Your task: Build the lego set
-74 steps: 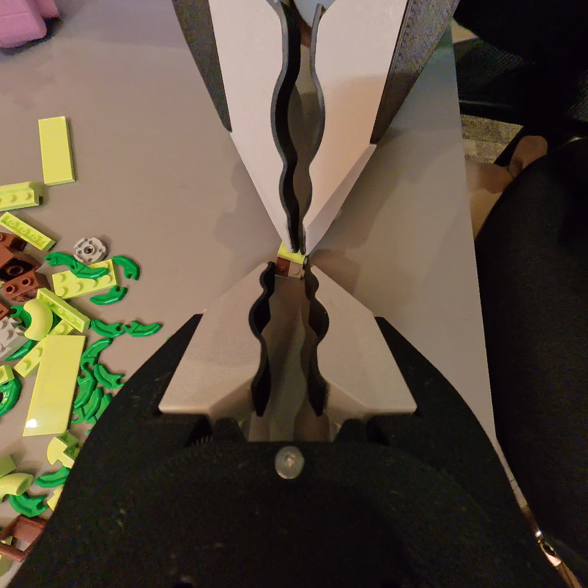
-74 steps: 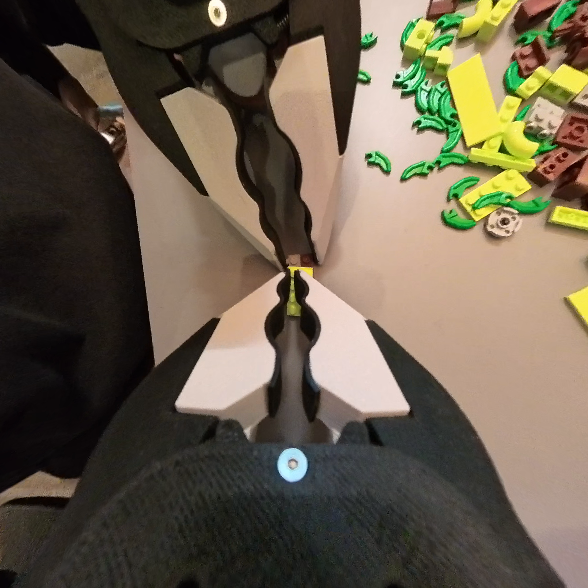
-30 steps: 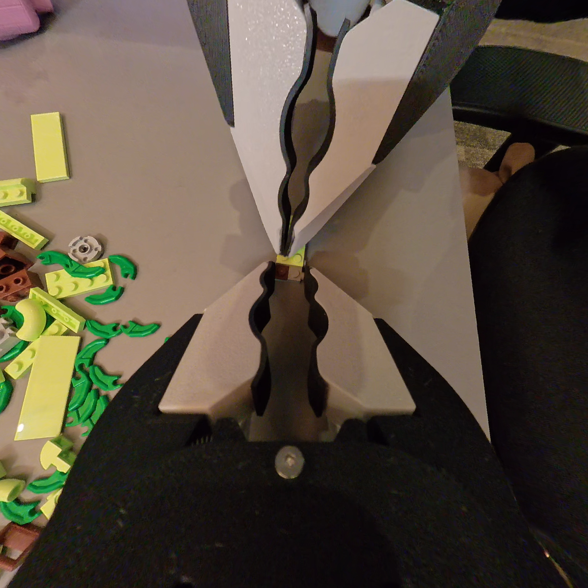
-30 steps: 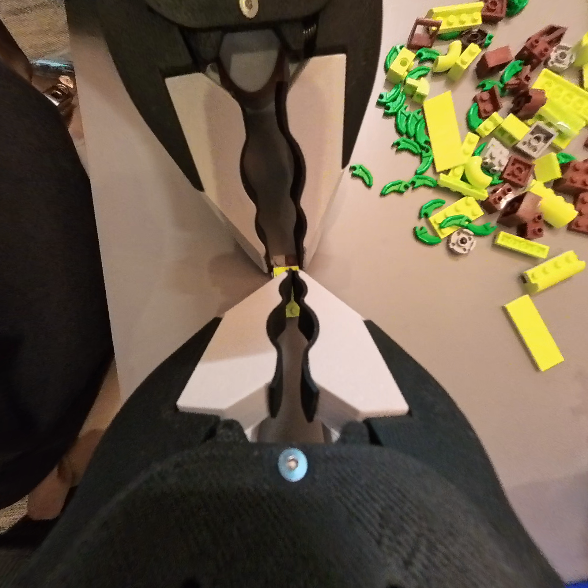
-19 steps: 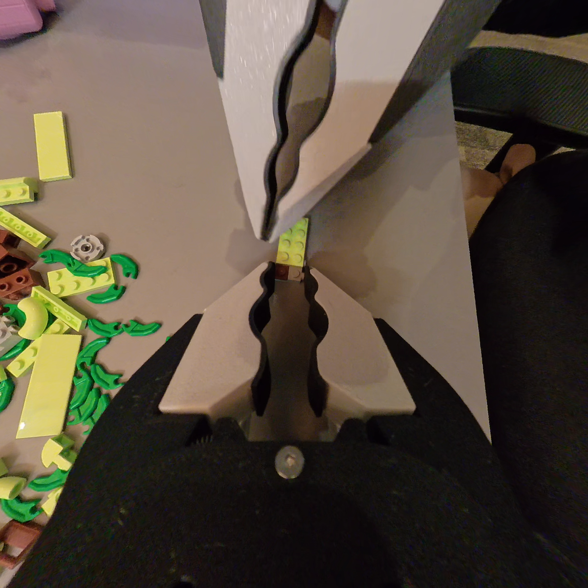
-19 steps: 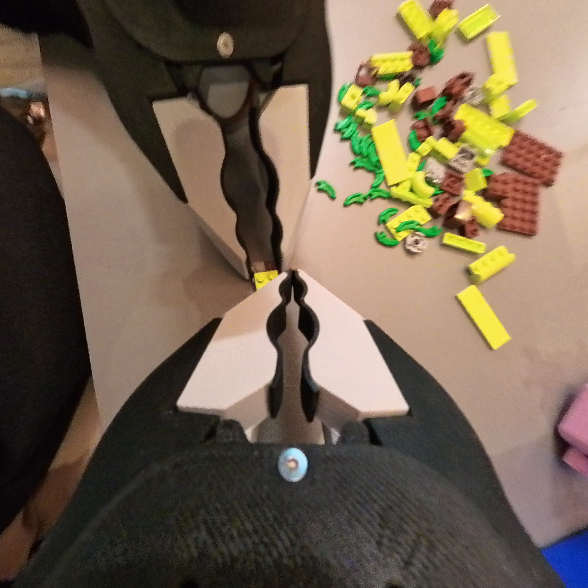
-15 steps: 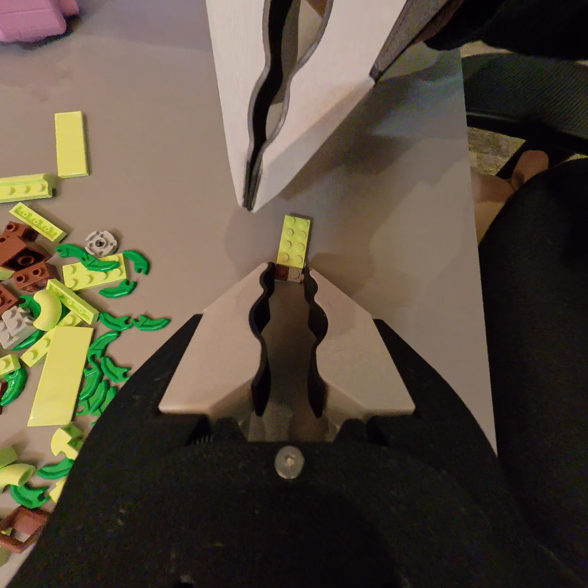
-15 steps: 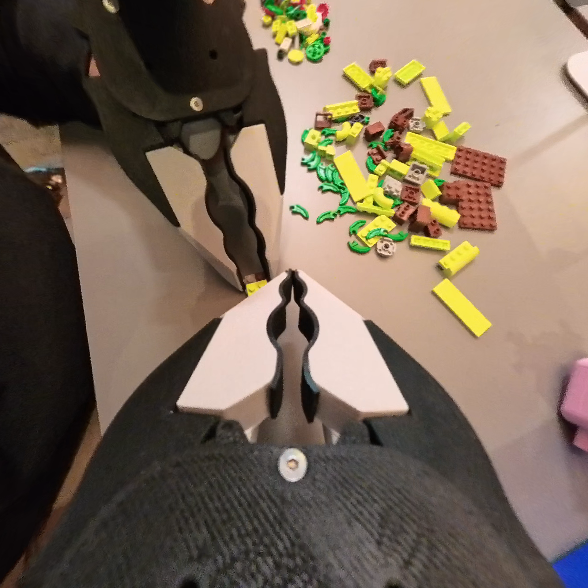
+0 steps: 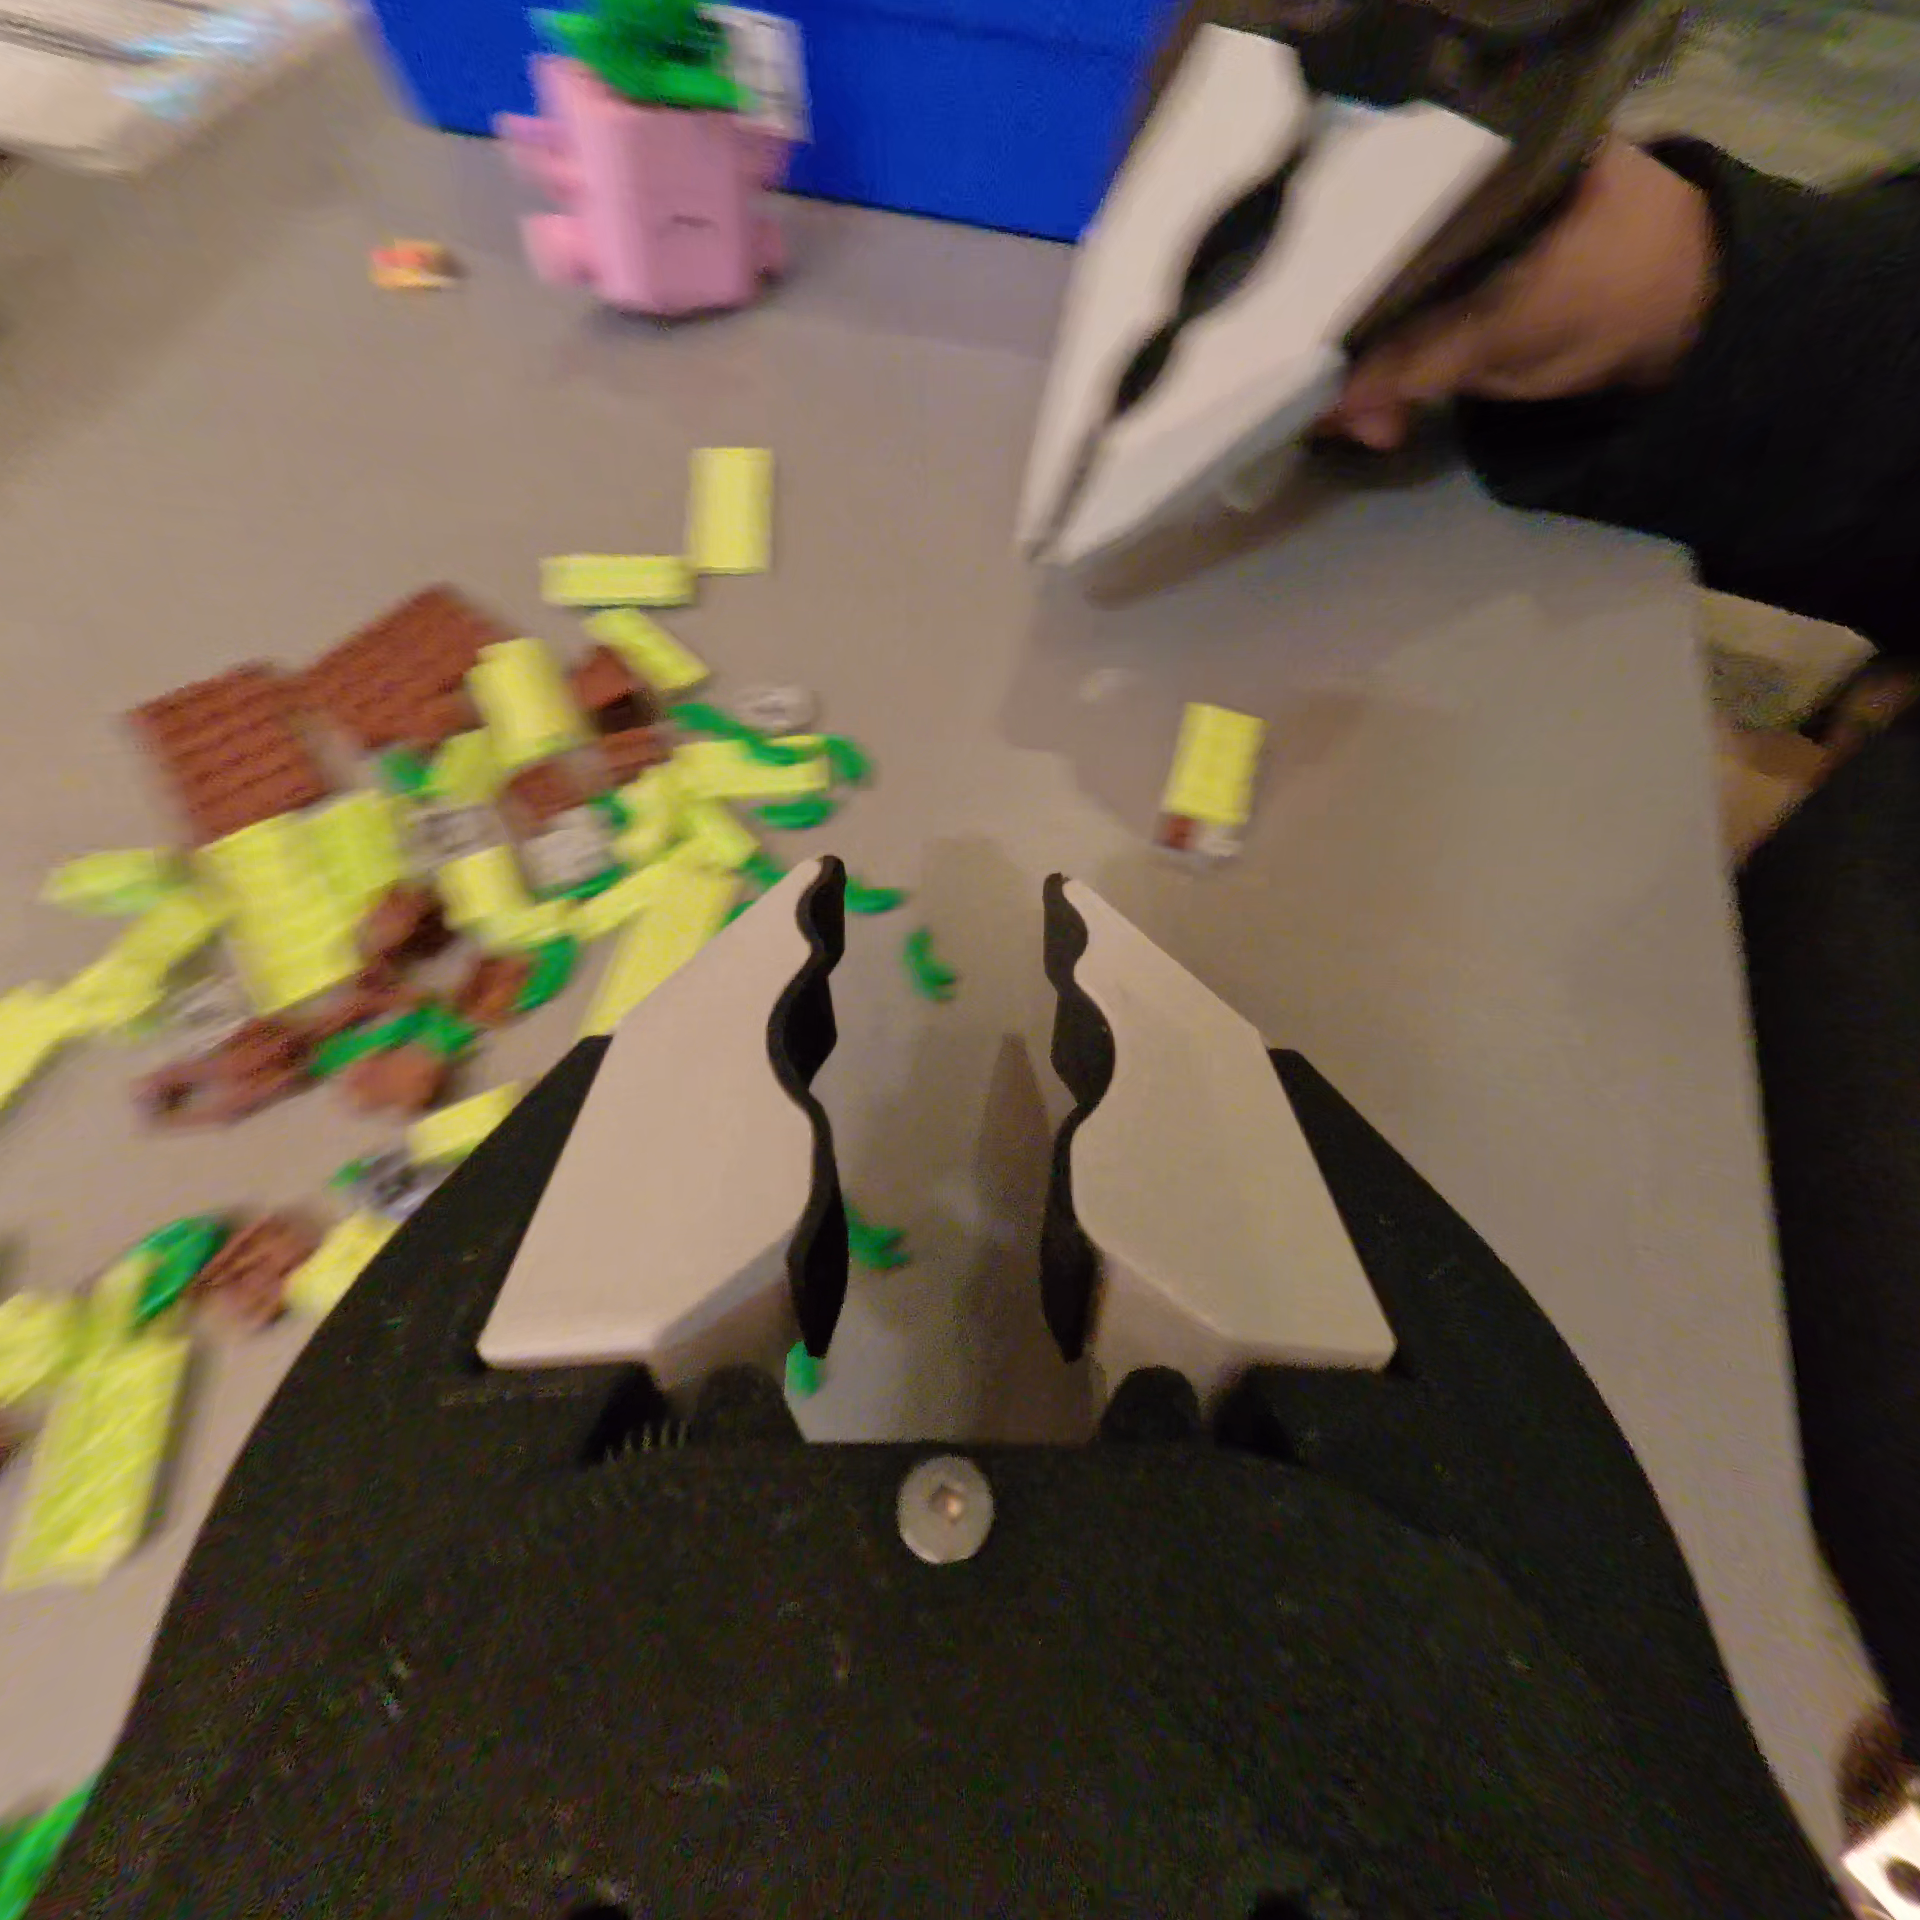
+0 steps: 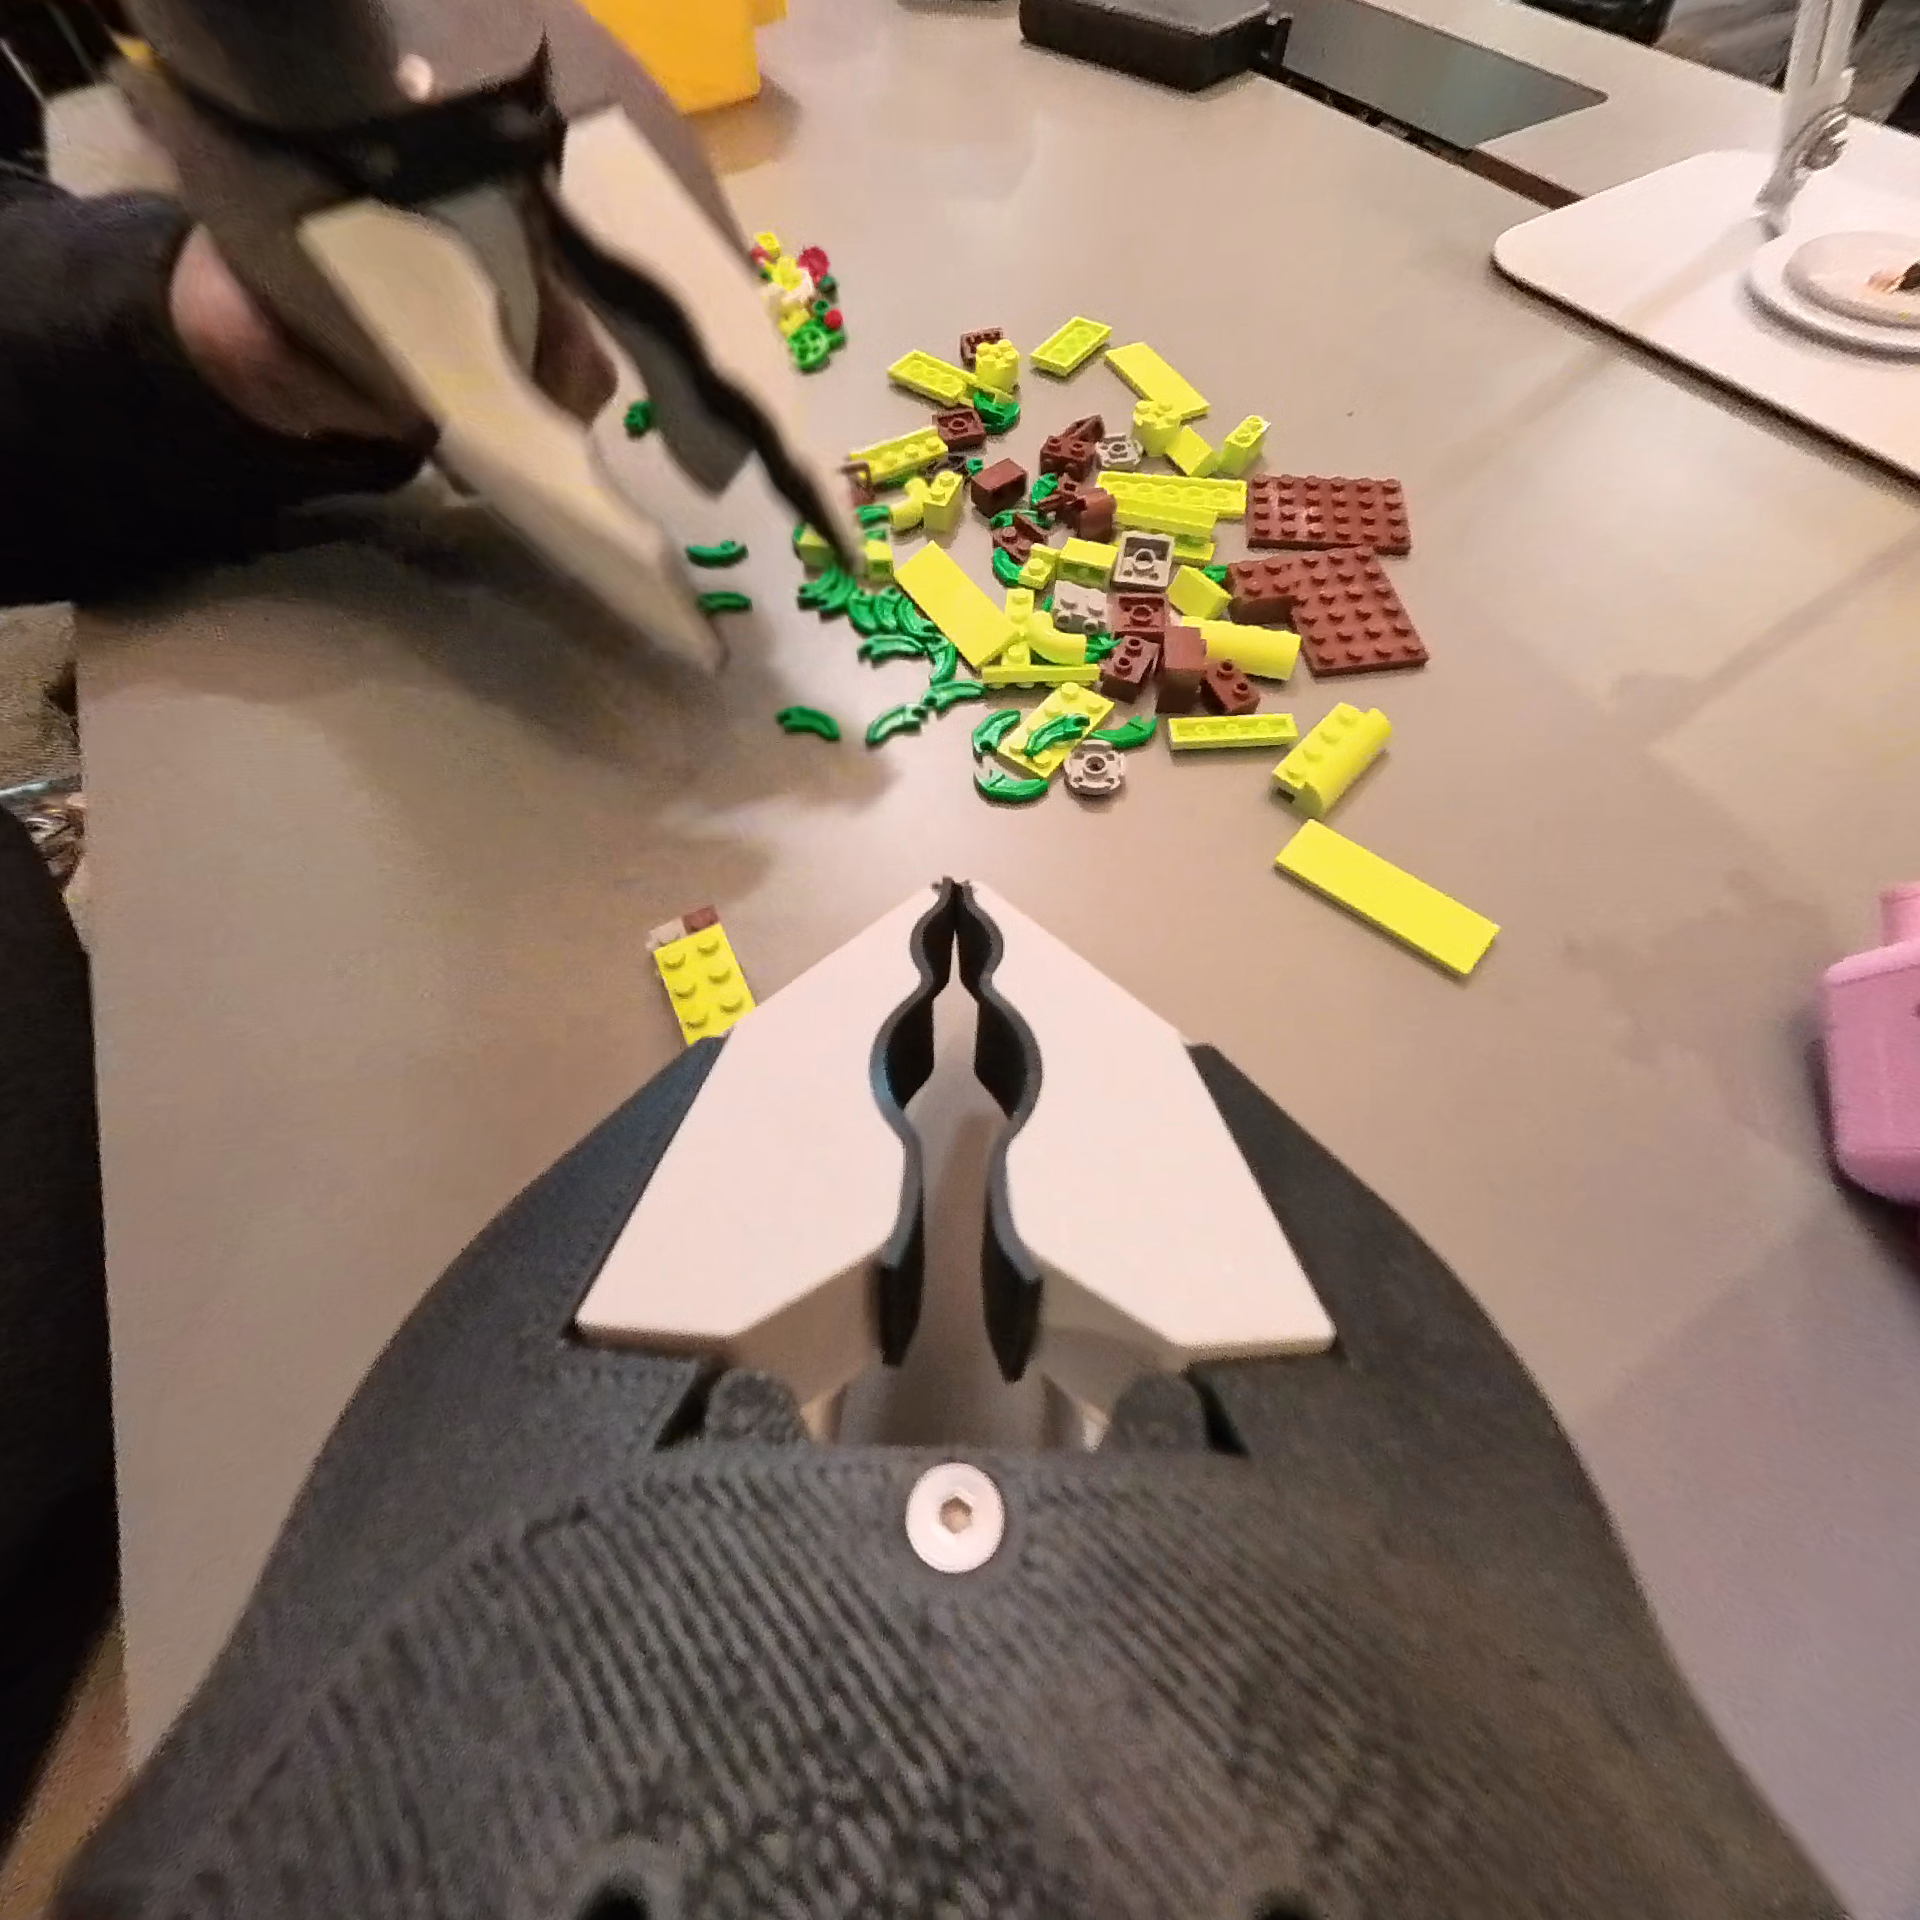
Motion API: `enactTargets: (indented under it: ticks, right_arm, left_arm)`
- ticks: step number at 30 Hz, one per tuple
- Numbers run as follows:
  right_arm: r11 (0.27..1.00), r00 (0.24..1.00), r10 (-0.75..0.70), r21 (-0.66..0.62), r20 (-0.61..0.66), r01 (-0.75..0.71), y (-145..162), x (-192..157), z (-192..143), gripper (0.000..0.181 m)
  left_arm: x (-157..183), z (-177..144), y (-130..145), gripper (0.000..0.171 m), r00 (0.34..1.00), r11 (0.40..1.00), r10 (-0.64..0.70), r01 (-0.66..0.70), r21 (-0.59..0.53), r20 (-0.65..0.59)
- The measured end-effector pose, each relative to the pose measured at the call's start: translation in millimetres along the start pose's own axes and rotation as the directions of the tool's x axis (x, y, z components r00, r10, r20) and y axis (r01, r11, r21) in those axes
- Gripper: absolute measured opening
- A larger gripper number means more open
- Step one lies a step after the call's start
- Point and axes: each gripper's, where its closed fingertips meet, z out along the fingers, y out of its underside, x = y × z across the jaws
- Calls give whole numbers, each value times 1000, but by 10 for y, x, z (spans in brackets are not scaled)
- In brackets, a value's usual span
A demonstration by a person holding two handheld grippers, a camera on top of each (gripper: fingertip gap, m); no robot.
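Note:
A small assembly, a lime plate (image 9: 1210,774) joined to a brown piece, lies loose on the grey table; it also shows in the right wrist view (image 10: 704,977), just left of my right gripper. My left gripper (image 9: 940,883) is open and empty, raised above the table to the left of the assembly; the right wrist view shows it (image 10: 779,603) above the edge of the brick pile. My right gripper (image 10: 954,888) is shut and empty; it appears raised at the upper right of the left wrist view (image 9: 1039,551). The left wrist view is blurred.
A pile of lime, brown, grey and green pieces (image 10: 1091,582) with brown plates (image 10: 1330,582) lies ahead. A lime tile (image 10: 1387,899) lies apart. A pink model (image 9: 655,208) and a blue box (image 9: 935,94) stand behind. A white tray (image 10: 1714,260) is far right. My right fingertips sit around 8 centimeters from my left ones. Both grippers' tips are roughly 6 centimeters from the lime plate (image 9: 1210,774). It turns up in the right wrist view (image 10: 704,975) as well.
My left gripper has opened and let go of the lime-and-brown assembly, which now lies on the table. Both grippers have drawn apart and lifted away from it.

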Motion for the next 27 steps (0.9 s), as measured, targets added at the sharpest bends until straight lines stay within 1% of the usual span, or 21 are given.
enactTargets:
  ticks: [2,4,5,7,10,12,15,17,20,24,27]
  right_arm:
    - [1000,1000,4,-12,2,-4,15,2,11,0]
    - [1000,1000,-4,-30,-1,4,39,-1,31,0]
    - [999,1000,-7,-42,-1,7,54,-5,44,0]
    - [998,1000,-12,-67,0,12,86,-11,68,0]
    - [997,1000,-5,-81,6,6,105,-12,82,0]
    - [997,1000,6,-76,9,-5,98,-6,77,0]
    - [997,1000,26,-72,17,-25,94,3,74,0]
    - [996,999,37,-79,23,-35,103,6,81,0]
    - [994,999,43,-98,24,-40,128,9,100,0]
    - [993,999,44,-109,28,-41,140,9,116,0]
    - [994,999,42,-106,28,-39,136,6,115,0]
  left_arm:
    - [-411,-241,-14,36,988,993,-107,101,57,115]
    - [-770,-513,11,36,952,973,-219,196,124,213]
    - [-949,-640,74,34,923,963,-262,231,137,283]
    - [-1192,-810,264,31,869,955,-297,275,113,395]
    - [-1313,-867,516,28,831,947,-299,317,41,469]
    - [-1372,-872,606,25,812,942,-300,336,19,501]
    - [-1415,-855,696,22,796,929,-319,369,5,514]
    - [-1438,-849,734,22,789,926,-320,378,-4,524]
    - [-1437,-781,721,23,802,928,-312,371,-17,510]
    - [-1472,-710,801,26,802,924,-255,367,-109,541]
    - [-1459,-694,788,25,801,919,-278,383,-96,530]
